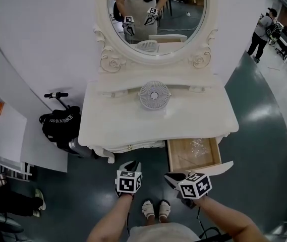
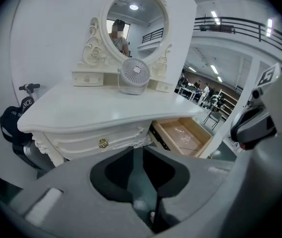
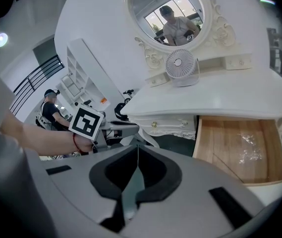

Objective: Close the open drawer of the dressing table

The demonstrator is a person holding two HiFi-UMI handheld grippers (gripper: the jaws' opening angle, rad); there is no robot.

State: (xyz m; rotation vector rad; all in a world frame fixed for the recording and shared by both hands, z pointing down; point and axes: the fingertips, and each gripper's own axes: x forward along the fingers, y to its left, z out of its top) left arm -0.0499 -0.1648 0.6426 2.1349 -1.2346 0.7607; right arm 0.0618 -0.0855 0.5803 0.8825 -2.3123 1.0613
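The step in hand, as I judge it, is bringing a gripper to the white front of the drawer (image 1: 219, 169), which is not yet touched; the right gripper (image 1: 173, 178) hangs just beside that front's left end, so it is the natural one to use. Its jaws meet at the tips with nothing in them, which suits a push: lay the closed tips flat against the middle of the front, not a corner, and press straight in toward the dressing table (image 1: 113, 120), so the box does not skew and jam on its runners. The left gripper (image 1: 129, 166), its jaws a little apart and empty, hovers before the closed middle drawer and should keep off its small brass knob (image 2: 103, 143). The open drawer sits under the right end of the tabletop, pulled most of the way out toward the person. Its inside is pale bare wood with thin side walls, shallow and squarish, against the table's carved cream-white. Something clear and crinkled (image 3: 250, 150) lies in it, perhaps plastic wrap, though I cannot be sure
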